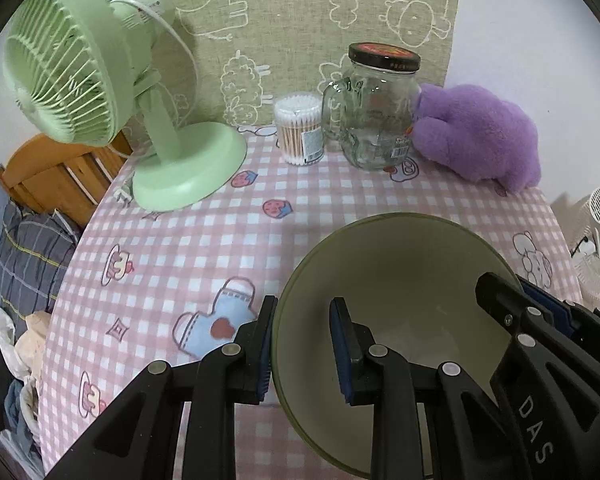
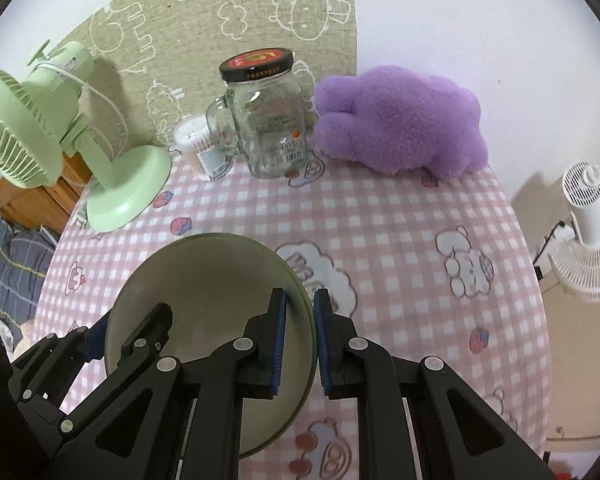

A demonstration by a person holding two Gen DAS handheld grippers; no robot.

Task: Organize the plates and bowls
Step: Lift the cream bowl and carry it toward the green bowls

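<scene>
A desk [image 1: 308, 208] covered with a pink and white checked cloth printed with cartoon figures fills both wrist views, set against a white wall with a green fabric panel [image 1: 300, 32] of outlined cartoon animals. At the desk's far left stands a pale green desk fan [image 1: 72, 64] on a round base. At the far right lies a purple plush toy [image 2: 404, 120], touching the clear glass handled jar [image 2: 268, 120] with a black and red lid beside it. A small clear tub of cotton swabs [image 1: 300, 130] stands just left of the jar. Off the desk's right edge is a white fan [image 2: 588, 216], and off its left edge lie a wooden bed frame and grey checked bedding. Nearest the cameras, 1 olive green bowl [image 1: 400, 292] with a cream inside is held tilted above the cloth between both tools. The left gripper [image 1: 304, 344] has its jaws nearly closed on the bowl's left rim, 1 blue pad inside and 1 outside. The right gripper [image 2: 300, 344] grips the opposite rim the same way.
</scene>
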